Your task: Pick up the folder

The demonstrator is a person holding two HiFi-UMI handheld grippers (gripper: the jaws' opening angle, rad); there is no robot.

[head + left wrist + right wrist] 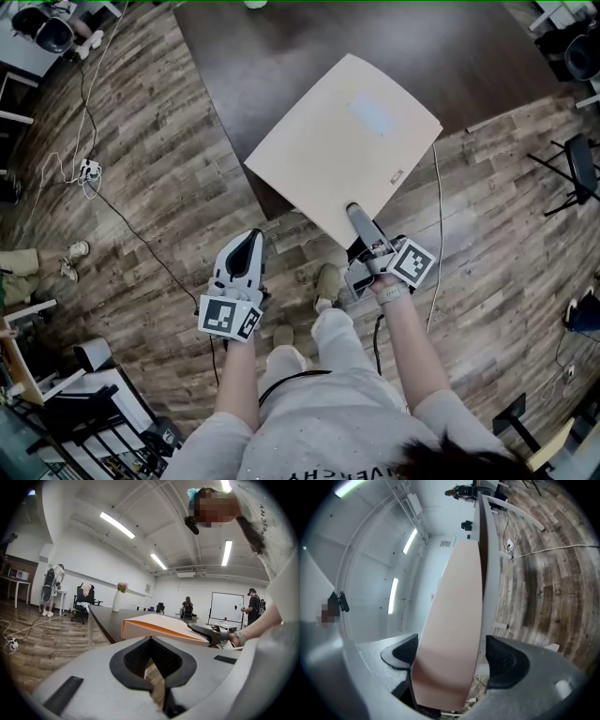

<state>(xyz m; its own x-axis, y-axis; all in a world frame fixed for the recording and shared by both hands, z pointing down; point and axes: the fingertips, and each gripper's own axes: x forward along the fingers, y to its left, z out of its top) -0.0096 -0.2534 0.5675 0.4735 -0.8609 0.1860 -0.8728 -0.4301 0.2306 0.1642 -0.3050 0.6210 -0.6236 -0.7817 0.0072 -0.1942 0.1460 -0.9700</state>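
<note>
The wood-plank floor point(159, 187) fills most of the head view, with a dark table point(281, 56) reaching in from the top. The beige folder point(342, 141) lies flat on the table's near corner, and its own near corner juts past the edge over the floor. The right gripper point(361, 225) has been slid onto that jutting corner, so the folder stands between its jaws (one jaw shows lying over the top face). In the right gripper view the pads point(506, 660) are spread wide: a clear gap shows on one side of the folder, and nothing is pinched. The left gripper point(246, 246) hovers apart, off the table's edge, its jaws pressed together at the tips and empty.
</note>
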